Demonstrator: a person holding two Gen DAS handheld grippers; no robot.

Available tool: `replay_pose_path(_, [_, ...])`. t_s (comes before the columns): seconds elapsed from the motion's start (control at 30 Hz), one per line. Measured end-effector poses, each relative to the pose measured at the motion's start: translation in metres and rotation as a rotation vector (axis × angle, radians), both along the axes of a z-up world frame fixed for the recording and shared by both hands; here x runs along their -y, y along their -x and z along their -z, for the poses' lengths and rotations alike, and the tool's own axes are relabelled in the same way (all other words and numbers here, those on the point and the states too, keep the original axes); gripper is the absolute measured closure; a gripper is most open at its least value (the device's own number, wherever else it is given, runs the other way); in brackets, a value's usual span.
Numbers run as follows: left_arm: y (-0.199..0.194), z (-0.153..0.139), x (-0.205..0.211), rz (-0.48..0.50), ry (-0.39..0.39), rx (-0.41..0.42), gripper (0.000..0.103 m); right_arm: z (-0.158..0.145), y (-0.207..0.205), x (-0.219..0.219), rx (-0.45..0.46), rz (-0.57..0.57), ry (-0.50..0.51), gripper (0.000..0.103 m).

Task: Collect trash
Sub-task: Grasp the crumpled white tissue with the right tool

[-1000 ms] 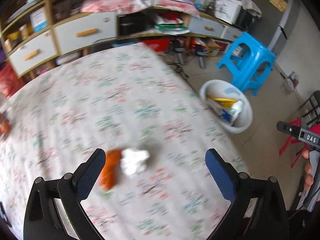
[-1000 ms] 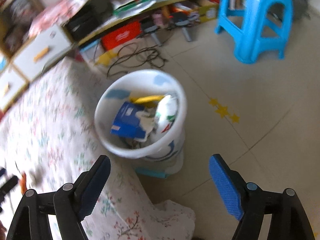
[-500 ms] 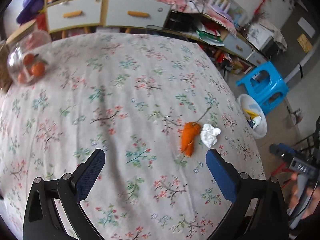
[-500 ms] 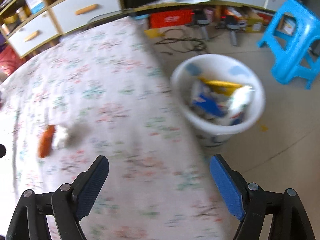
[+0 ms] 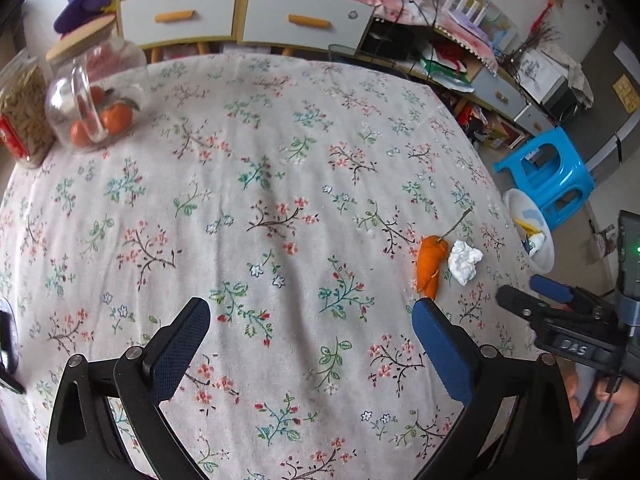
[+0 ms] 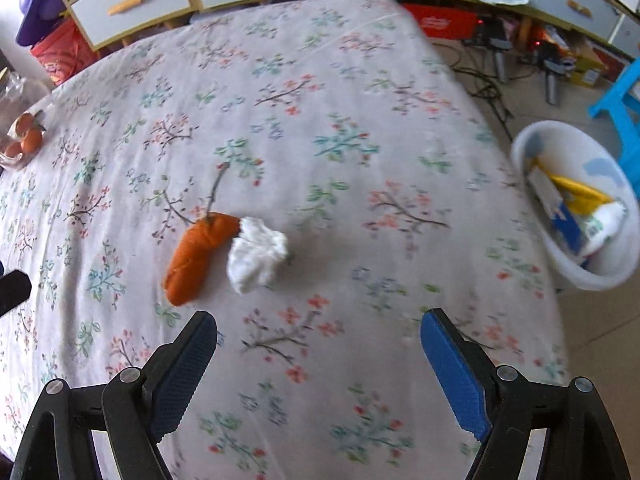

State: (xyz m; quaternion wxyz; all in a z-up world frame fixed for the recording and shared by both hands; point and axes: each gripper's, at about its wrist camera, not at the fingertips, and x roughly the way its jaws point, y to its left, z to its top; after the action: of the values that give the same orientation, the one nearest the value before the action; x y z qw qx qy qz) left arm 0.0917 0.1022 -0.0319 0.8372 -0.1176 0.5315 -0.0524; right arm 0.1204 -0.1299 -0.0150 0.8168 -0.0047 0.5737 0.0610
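Near the right edge of the table [image 5: 280, 160], on its floral cloth, a crumpled white tissue [image 6: 258, 258] lies touching an orange carrot-shaped piece with a thin stem [image 6: 198, 252], and that contact is the main hazard: a grasp aimed at one could drag or nudge the other, or close on both and let one slip out on the way to the bin. The loose cloth could also bunch between the fingertips if the approach comes in too low. The white trash bin [image 6: 576, 204], already holding wrappers, stands on the floor just off the table's right edge beside a blue stool [image 5: 548, 168], so a carry across that edge risks a drop onto the floor short of the rim. The right gripper [image 6: 318, 334] hovers above the cloth near the table's right edge, jaws wide apart and empty, with the two pieces ahead and to its left, not between its fingers. The left gripper [image 5: 310, 318] hangs over the table's near middle, jaws likewise spread and holding nothing, well apart from a glass jar of oranges [image 5: 94, 100] at the far left corner.
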Motion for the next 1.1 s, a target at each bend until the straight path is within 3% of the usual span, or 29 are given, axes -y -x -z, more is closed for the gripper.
replay_pose_path(0.47, [-0.004,0.006,-0.004,-0.016,0.013,-0.042,0.001,0.035,-0.034,-0.033,-0.06,-0.03,0.026,0.017])
replay_pose_path(0.57, [-0.005,0.008,0.0,-0.012,0.016,-0.051,0.001,0.041,-0.039,-0.031,-0.064,-0.021,0.038,0.03])
replay_pose_path(0.67, [-0.006,0.01,0.004,-0.007,0.02,-0.057,0.001,0.044,-0.043,-0.028,-0.084,-0.021,0.004,0.062])
replay_pose_path(0.7, [-0.007,0.011,0.006,-0.004,0.02,-0.059,0.001,0.045,-0.044,-0.027,-0.093,-0.018,-0.005,0.079])
replay_pose_path(0.83, [-0.011,0.015,0.017,0.011,0.012,-0.062,0.001,0.042,-0.045,-0.021,-0.09,-0.01,-0.018,0.085])
replay_pose_path(1.1, [-0.022,0.017,0.048,0.074,-0.004,-0.029,0.001,0.024,-0.039,0.003,-0.05,0.005,-0.019,0.086])
